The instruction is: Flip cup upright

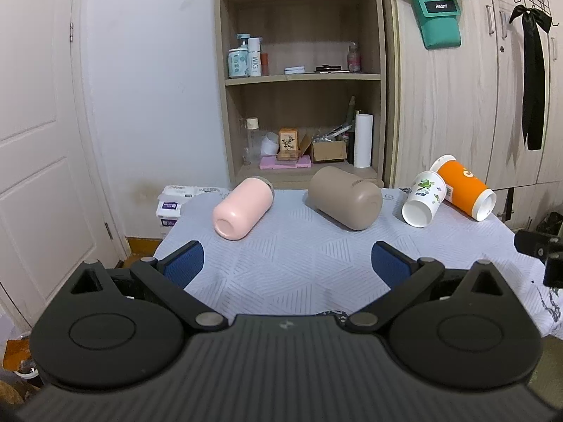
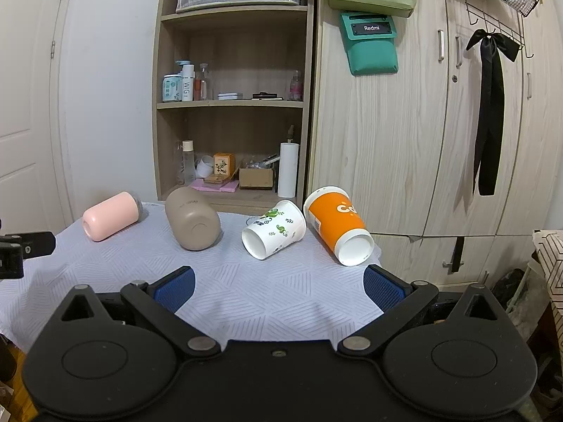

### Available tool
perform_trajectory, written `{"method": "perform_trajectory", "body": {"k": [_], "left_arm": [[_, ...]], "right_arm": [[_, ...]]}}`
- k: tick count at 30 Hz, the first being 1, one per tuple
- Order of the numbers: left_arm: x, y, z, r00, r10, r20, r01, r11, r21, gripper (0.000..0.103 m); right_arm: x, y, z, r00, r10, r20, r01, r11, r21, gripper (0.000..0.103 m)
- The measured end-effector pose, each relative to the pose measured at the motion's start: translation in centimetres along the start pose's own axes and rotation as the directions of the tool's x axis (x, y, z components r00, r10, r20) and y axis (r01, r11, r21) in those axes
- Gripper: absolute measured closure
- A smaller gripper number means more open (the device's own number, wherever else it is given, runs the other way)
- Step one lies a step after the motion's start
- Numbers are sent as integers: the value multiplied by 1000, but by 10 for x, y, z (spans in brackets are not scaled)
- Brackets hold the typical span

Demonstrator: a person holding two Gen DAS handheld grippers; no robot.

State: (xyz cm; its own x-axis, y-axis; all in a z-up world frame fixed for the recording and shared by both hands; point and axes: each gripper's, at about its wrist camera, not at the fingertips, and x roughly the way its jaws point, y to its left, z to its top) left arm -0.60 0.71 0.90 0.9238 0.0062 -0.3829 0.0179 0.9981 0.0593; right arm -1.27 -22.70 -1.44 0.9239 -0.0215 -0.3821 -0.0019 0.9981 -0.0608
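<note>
Several cups lie on their sides along the far part of a table with a pale blue cloth (image 1: 299, 263): a pink cup (image 1: 242, 208) (image 2: 112, 219), a taupe cup (image 1: 345, 197) (image 2: 191, 223), a white cup with green print (image 1: 424, 199) (image 2: 274, 234) and an orange cup (image 1: 463, 191) (image 2: 337, 223). My left gripper (image 1: 288, 265) is open and empty, hovering over the near cloth, short of the pink and taupe cups. My right gripper (image 2: 279, 290) is open and empty, short of the white and orange cups.
A wooden shelf unit (image 1: 299, 77) with bottles and boxes stands behind the table. A wardrobe (image 2: 404, 123) is at the right, a white door (image 1: 38, 140) at the left. A tissue pack (image 1: 172, 204) sits beyond the table's left corner. The table's right edge (image 2: 378, 256) is near the orange cup.
</note>
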Motion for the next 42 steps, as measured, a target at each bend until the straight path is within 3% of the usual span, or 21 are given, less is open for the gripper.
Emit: {"method": "perform_trajectory", "body": {"k": [16,21,28,42], "left_arm": [[3,6,-4,999,48,2,-48,999,-18,0],[7,4,-6,998,57,3,-57,998,-16,0],[12,4,-9,999,19,-33,-20,999,-31,0],[13,-2,-12,998,44,-51,-45,999,-9,0]], "right_arm": [[1,-1,0,1000,-6,-3,6,1000,5,0],[-5,2,2,999,-33,30,34,999,-25,0],[-5,1,2,1000,-22,22,23,999,-28,0],[0,1,0,1000,-18,-1,18,1000,-24,0]]}}
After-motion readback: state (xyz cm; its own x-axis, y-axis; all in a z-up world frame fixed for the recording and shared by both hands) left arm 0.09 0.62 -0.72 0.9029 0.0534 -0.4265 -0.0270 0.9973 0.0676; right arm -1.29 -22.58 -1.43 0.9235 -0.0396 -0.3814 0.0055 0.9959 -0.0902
